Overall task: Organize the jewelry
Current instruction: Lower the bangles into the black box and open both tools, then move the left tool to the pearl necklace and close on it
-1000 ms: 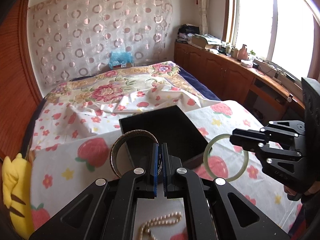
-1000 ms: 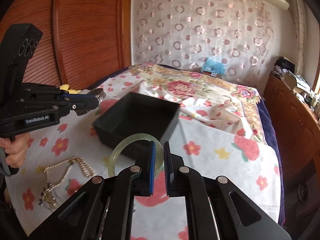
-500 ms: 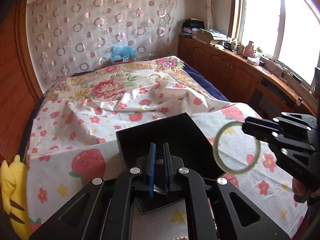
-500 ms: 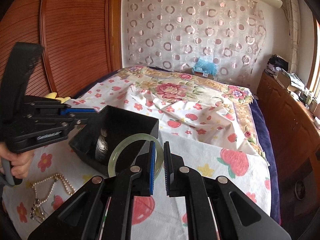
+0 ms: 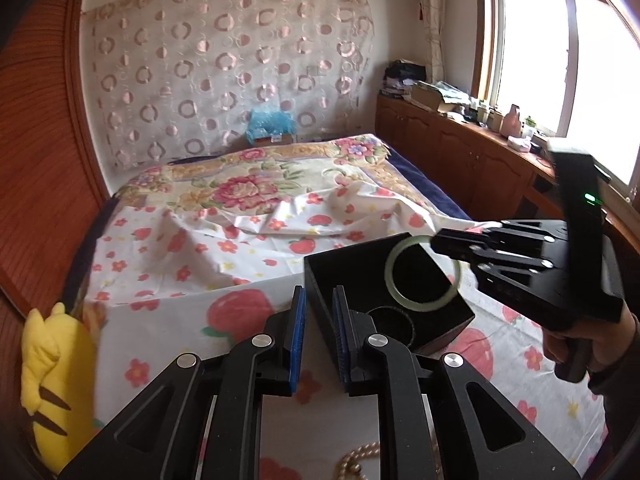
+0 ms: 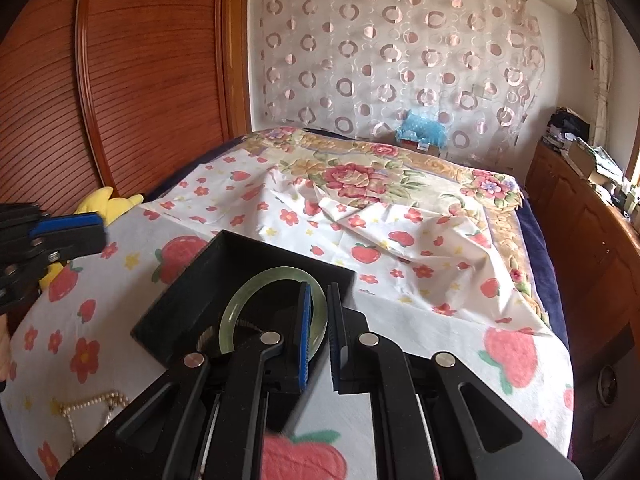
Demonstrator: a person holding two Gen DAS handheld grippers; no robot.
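A black open box (image 5: pixel 320 268) (image 6: pixel 188 288) stands on the strawberry-print sheet. My right gripper (image 6: pixel 317 300) (image 5: pixel 438 242) is shut on a pale green jade bangle (image 6: pixel 256 284) (image 5: pixel 416 306) and holds it over the box's opening. A dark bangle (image 5: pixel 390 322) lies inside the box. My left gripper (image 5: pixel 319 300) is open and empty, just left of the box's near corner; its blue-padded tip also shows in the right wrist view (image 6: pixel 80 228). A pearl necklace (image 6: pixel 90 402) (image 5: pixel 360 456) lies on the sheet near me.
A yellow plush toy (image 5: pixel 56 364) sits at the bed's left edge by the wooden wardrobe (image 6: pixel 120 80). A wooden cabinet (image 5: pixel 460 160) with clutter runs along the right under the window. A floral blanket (image 6: pixel 360 176) covers the far bed.
My left gripper has opened, pulled back left of the box and left the dark bangle inside it. My right gripper has carried the jade bangle over the box opening.
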